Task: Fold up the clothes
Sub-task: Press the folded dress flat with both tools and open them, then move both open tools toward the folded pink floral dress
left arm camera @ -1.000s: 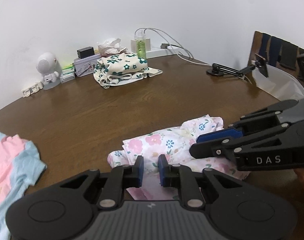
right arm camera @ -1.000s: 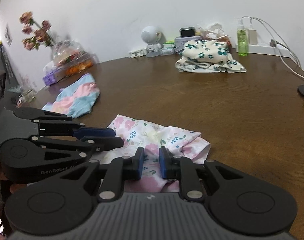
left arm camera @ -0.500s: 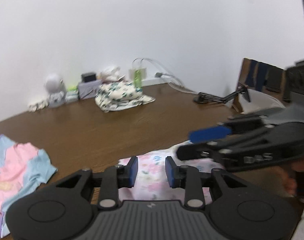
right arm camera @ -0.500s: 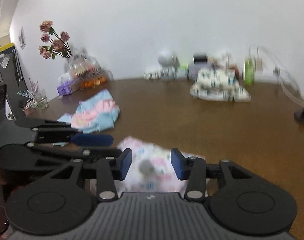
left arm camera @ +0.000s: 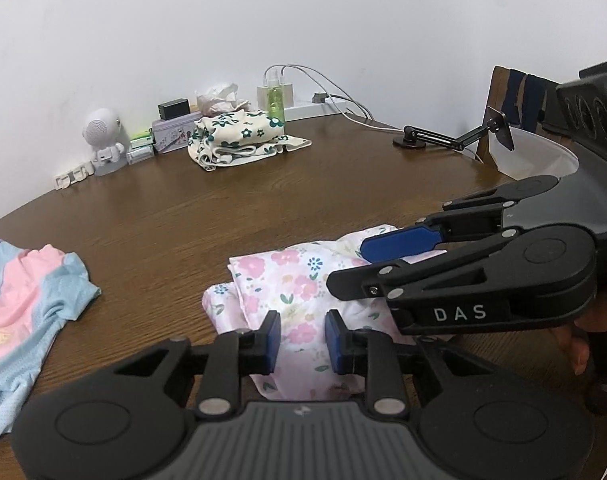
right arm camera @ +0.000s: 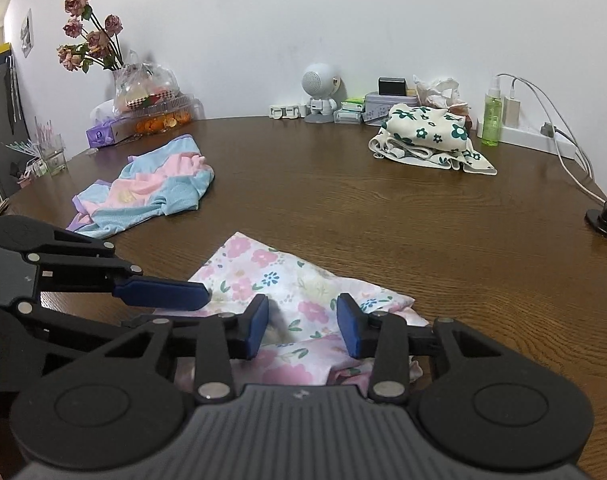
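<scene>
A pink floral garment [left arm camera: 299, 284] lies folded on the brown table [left arm camera: 223, 216], also in the right wrist view [right arm camera: 287, 284]. My left gripper [left arm camera: 302, 342] is open just above its near edge, holding nothing. My right gripper [right arm camera: 303, 330] is open over the same garment, empty; it shows from the side in the left wrist view [left arm camera: 367, 264]. A pink and blue garment [right arm camera: 143, 188] lies crumpled at the left. A cream garment with green flowers [right arm camera: 427, 136] sits folded at the back.
Along the wall stand a white robot toy [right arm camera: 321, 92], boxes, a green spray bottle [right arm camera: 492, 120], a power strip with cables and a vase of dried roses [right arm camera: 91, 40] with a bag of fruit. A black phone arm [left arm camera: 447, 136] stands at the right.
Both grippers have opened from nearly shut and let go of the floral garment, lifting slightly off it. The garment now lies flat and folded on the table.
</scene>
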The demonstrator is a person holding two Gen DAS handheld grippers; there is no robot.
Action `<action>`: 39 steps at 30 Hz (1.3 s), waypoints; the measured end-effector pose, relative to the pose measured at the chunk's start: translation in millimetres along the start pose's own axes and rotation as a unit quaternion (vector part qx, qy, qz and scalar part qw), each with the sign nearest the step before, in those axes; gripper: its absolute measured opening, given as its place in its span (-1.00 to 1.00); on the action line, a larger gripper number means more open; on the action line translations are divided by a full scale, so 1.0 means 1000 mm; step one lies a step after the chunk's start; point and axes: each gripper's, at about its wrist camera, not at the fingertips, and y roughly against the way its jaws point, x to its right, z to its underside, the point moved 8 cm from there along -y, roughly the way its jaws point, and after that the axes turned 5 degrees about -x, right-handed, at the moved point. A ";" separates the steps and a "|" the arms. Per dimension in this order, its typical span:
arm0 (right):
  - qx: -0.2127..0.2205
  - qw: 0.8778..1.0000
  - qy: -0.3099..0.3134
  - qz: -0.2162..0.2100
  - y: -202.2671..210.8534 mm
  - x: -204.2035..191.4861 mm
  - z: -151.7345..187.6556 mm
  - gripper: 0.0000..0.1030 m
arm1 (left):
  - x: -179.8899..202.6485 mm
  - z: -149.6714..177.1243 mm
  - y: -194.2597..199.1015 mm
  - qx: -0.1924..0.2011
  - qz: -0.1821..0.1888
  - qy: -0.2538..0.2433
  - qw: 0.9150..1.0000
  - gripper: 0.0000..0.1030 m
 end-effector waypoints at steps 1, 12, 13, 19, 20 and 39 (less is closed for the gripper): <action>0.002 1.000 0.000 0.000 0.000 0.000 0.000 -0.25 | 0.000 0.000 0.000 0.003 -0.001 -0.001 1.000 -0.55; 0.081 0.997 -0.017 0.003 0.072 -0.004 -0.025 0.64 | -0.016 -0.018 0.073 0.112 -0.035 0.052 0.992 0.98; 0.085 0.996 -0.019 0.009 0.078 -0.004 -0.025 0.70 | -0.015 -0.017 0.078 0.118 -0.038 0.056 0.991 1.00; 0.075 0.996 -0.022 0.034 0.095 -0.009 -0.013 0.99 | -0.012 -0.001 0.085 0.097 -0.095 0.069 0.988 1.00; 0.073 0.996 -0.024 0.036 0.097 -0.010 -0.010 0.99 | -0.011 0.001 0.086 0.096 -0.094 0.071 0.988 1.00; 0.057 0.990 -0.104 0.071 0.104 -0.016 0.023 0.99 | -0.016 0.033 0.103 0.079 -0.090 0.143 0.982 1.00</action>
